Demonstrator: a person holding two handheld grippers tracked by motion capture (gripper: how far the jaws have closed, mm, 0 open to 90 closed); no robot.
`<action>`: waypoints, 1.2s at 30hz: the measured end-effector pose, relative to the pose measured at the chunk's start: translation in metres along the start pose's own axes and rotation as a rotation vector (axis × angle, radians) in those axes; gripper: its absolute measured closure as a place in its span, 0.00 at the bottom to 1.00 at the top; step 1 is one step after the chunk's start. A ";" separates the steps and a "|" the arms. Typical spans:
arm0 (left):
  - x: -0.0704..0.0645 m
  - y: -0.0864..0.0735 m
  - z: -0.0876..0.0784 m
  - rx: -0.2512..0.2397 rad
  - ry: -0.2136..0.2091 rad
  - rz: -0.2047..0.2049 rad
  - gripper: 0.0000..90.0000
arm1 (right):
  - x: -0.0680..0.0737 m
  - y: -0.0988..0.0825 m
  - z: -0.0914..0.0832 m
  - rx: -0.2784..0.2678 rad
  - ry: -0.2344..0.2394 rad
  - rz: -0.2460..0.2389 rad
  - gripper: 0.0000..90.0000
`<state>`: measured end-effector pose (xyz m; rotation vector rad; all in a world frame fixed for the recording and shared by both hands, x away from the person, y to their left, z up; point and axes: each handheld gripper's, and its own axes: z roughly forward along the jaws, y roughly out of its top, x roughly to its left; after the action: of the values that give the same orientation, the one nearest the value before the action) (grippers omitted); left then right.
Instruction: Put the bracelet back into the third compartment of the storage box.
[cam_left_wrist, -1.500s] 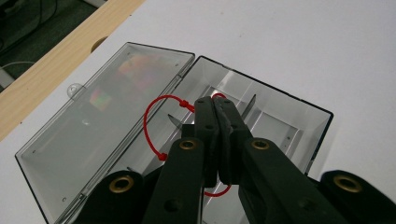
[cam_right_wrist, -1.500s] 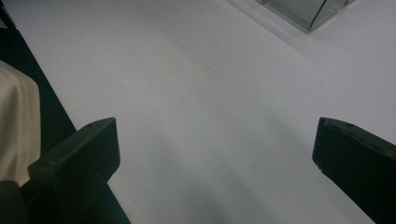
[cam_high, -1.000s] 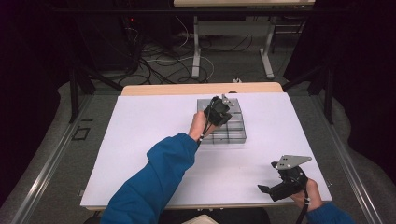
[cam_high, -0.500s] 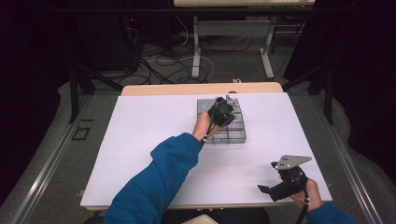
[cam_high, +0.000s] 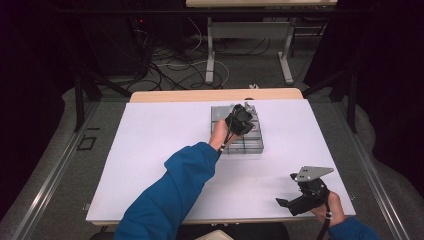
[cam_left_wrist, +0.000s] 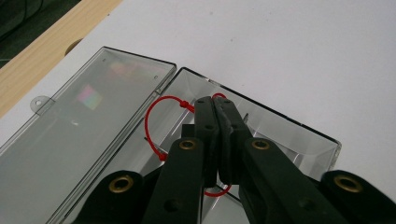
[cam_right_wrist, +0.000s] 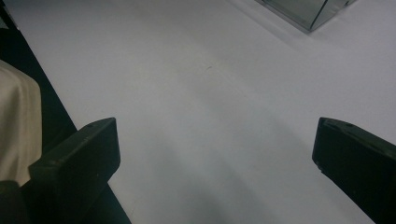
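A clear plastic case (cam_high: 250, 142) lies open at the middle back of the white table. In the left gripper view its flat lid (cam_left_wrist: 84, 135) lies to the left and its deeper tray (cam_left_wrist: 280, 135) to the right. My left gripper (cam_high: 241, 119) hangs over the tray, its jaws (cam_left_wrist: 215, 105) pressed together on a thin red cord (cam_left_wrist: 149, 126) that loops out at the left. A small dark piece sits under the jaws, mostly hidden. My right gripper (cam_high: 289, 204) rests near the front right edge, its jaws (cam_right_wrist: 215, 149) wide apart over bare table.
The white table cover (cam_high: 160, 150) ends at a wooden strip (cam_high: 200, 95) at the back. A corner of the case (cam_right_wrist: 303, 11) shows far off in the right gripper view. Cables and desk legs (cam_high: 212, 55) stand on the floor beyond.
The left hand has shifted slightly to the right over the case. The right gripper has stayed still.
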<state>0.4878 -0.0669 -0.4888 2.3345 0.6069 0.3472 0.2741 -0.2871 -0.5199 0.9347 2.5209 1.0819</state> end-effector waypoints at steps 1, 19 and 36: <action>0.000 0.000 0.001 -0.003 0.001 0.001 0.99 | 0.000 0.000 0.000 0.000 0.000 0.000 0.01; 0.001 0.000 0.011 0.006 0.014 -0.014 0.99 | 0.000 0.000 0.000 -0.005 -0.004 0.001 0.01; -0.002 0.002 0.022 0.010 0.029 -0.013 0.82 | 0.000 0.000 0.001 -0.012 -0.002 -0.002 0.01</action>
<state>0.4957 -0.0812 -0.5032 2.3374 0.6390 0.3730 0.2749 -0.2866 -0.5206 0.9300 2.5103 1.0939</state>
